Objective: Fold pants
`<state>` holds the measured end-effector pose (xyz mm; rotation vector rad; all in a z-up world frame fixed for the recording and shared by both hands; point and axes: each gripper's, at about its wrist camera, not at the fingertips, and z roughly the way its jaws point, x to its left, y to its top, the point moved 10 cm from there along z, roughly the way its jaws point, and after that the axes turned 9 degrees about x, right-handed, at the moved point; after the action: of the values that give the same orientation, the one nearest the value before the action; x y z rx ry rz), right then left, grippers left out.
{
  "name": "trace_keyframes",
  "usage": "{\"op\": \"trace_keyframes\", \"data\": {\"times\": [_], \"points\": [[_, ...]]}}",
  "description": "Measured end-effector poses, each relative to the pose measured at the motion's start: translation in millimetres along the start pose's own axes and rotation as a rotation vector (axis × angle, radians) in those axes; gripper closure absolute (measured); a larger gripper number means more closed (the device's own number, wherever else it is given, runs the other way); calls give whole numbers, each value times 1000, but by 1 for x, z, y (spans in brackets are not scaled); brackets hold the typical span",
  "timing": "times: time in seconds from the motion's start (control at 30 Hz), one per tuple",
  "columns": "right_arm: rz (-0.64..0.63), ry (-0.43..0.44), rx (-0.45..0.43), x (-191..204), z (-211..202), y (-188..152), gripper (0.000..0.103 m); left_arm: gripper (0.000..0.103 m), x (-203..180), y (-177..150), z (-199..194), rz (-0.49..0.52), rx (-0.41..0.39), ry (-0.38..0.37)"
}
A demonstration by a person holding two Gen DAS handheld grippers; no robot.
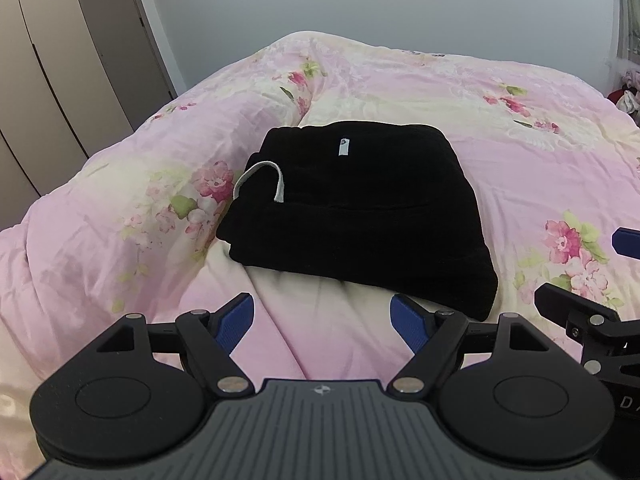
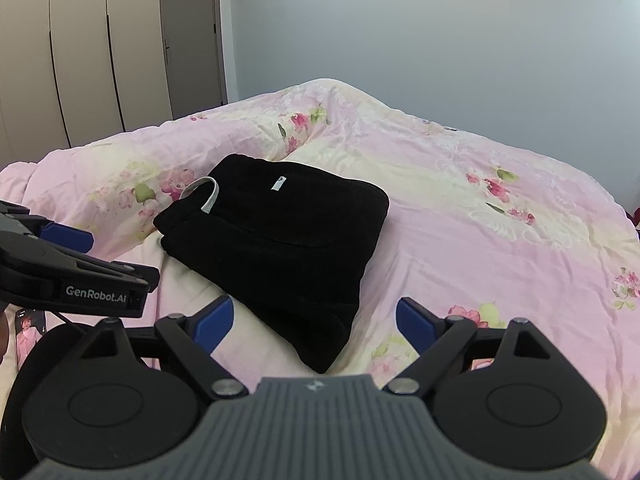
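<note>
The black pants [image 1: 360,216] lie folded into a compact rectangle on the bed, with a white drawstring loop [image 1: 262,180] at their left edge and a small white label on top. They also show in the right wrist view [image 2: 280,248]. My left gripper [image 1: 322,320] is open and empty, just short of the pants' near edge. My right gripper [image 2: 314,322] is open and empty, above the pants' near corner. The right gripper's fingers [image 1: 576,308] show at the right edge of the left wrist view. The left gripper's body [image 2: 72,280] shows at the left of the right wrist view.
A pink floral quilt [image 1: 500,128] covers the bed, bunched into ridges at the left and behind the pants. Wardrobe doors [image 2: 80,60] stand at the far left, and a grey wall [image 2: 440,40] behind the bed. A phone [image 2: 30,336] lies at the lower left.
</note>
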<state>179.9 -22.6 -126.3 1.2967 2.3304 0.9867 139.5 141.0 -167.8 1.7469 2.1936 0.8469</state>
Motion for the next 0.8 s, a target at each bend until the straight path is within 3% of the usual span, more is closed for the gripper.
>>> {"op": "trace_keyframes", "data": {"times": [0.8], "points": [[-19, 14, -1, 5, -7, -5, 14, 12, -2, 1, -11, 1, -24, -13]]}}
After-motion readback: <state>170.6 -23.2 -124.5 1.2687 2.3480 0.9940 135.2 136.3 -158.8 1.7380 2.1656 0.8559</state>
